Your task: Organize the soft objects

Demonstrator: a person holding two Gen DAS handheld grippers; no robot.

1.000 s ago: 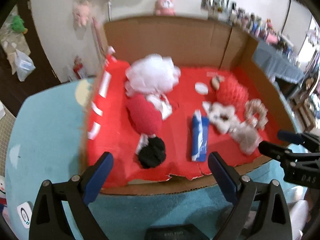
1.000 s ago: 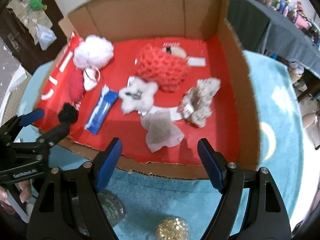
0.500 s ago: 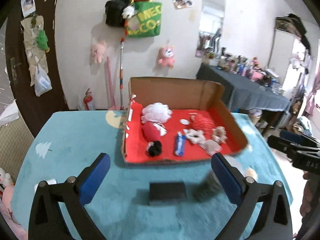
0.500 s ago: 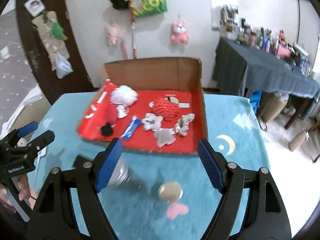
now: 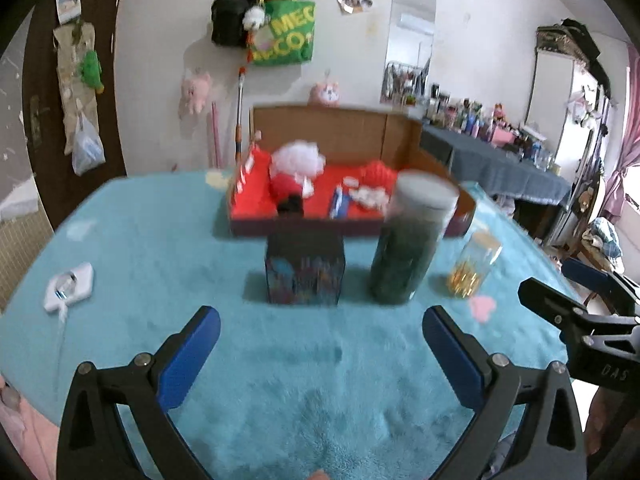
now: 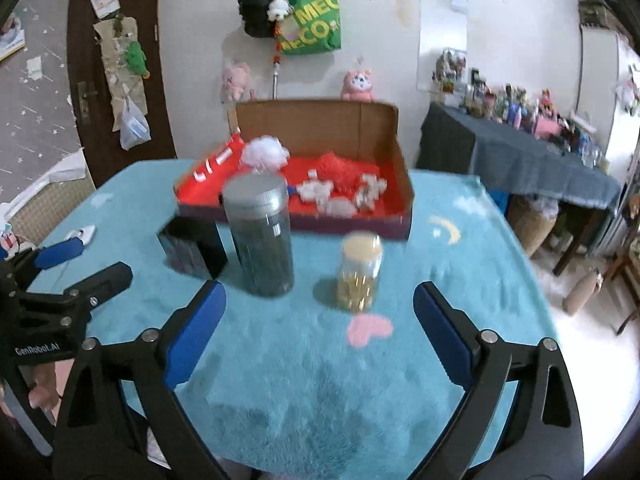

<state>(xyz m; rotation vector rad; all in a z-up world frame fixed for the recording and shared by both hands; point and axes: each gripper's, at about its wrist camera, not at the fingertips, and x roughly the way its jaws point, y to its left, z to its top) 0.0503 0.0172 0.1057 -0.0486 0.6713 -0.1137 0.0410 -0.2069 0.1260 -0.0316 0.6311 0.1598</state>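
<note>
A cardboard box [image 5: 340, 128] with a red lining [image 6: 192, 194] stands at the far side of the teal table. In it lie a white pouf [image 5: 298, 158], a red pouf [image 5: 286, 184], a black pompom [image 5: 291, 204], a blue packet [image 5: 339, 202], a red knitted piece [image 6: 340, 168] and pale fluffy pieces [image 6: 340, 206]. My left gripper [image 5: 320, 320] is open and empty, well short of the box. My right gripper [image 6: 320, 292] is also empty, with its jaws opening. Each gripper shows at the edge of the other's view.
Between the grippers and the cardboard box stand a small dark box [image 5: 304, 272], a tall dark jar with a grey lid [image 6: 260, 240] and a small jar of gold contents [image 6: 358, 272]. A white object [image 5: 68, 286] lies at the left. A dark-clothed side table [image 6: 520, 176] is right.
Both grippers have pulled back from right over the cardboard box to the near side of the table. The jars and dark box came into view. The right jaws stand wider.
</note>
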